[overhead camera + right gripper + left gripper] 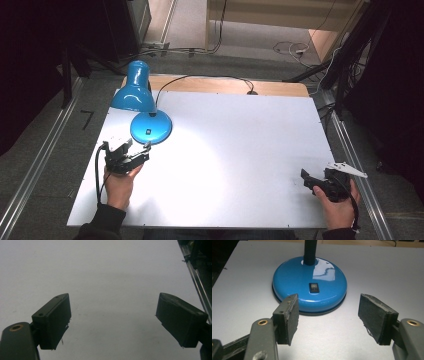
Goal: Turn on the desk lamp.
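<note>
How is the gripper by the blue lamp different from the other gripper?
The left gripper sits right in front of the blue lamp, aimed at the switch on its base; the right gripper rests far off by the table's right edge, facing bare tabletop. The right gripper carries a pale three-cornered plate; the left does not seem to. Both have open black fingers holding nothing.

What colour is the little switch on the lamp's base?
Black, on the shiny blue base; the switch shows best in the left gripper view.
</note>
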Tool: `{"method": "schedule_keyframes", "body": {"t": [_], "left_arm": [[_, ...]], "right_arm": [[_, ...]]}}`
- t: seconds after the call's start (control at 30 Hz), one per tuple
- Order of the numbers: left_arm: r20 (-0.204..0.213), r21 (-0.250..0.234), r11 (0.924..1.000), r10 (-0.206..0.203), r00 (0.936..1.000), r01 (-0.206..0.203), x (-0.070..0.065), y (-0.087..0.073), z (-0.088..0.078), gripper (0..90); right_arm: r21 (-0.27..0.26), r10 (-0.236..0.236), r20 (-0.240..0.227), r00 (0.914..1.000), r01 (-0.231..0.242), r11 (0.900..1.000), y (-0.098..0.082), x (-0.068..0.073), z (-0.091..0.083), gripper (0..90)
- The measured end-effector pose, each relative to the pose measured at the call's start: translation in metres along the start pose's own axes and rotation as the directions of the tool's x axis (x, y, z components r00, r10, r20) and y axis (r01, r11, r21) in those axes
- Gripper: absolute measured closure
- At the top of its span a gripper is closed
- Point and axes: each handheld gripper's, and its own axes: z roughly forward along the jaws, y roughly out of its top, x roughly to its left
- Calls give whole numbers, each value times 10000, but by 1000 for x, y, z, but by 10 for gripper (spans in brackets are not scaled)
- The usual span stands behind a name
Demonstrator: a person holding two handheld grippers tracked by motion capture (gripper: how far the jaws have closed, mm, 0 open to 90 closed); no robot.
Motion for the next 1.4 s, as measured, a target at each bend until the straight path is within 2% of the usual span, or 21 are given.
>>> {"method": "schedule_keyframes", "body": {"t": [1.4], "left_arm": [[56,-11,10000,89,9999,-89,-4,-9,-13,334]], "right_arm": [[28,4,14,10000,-4,10000,0,1,1,111]]}}
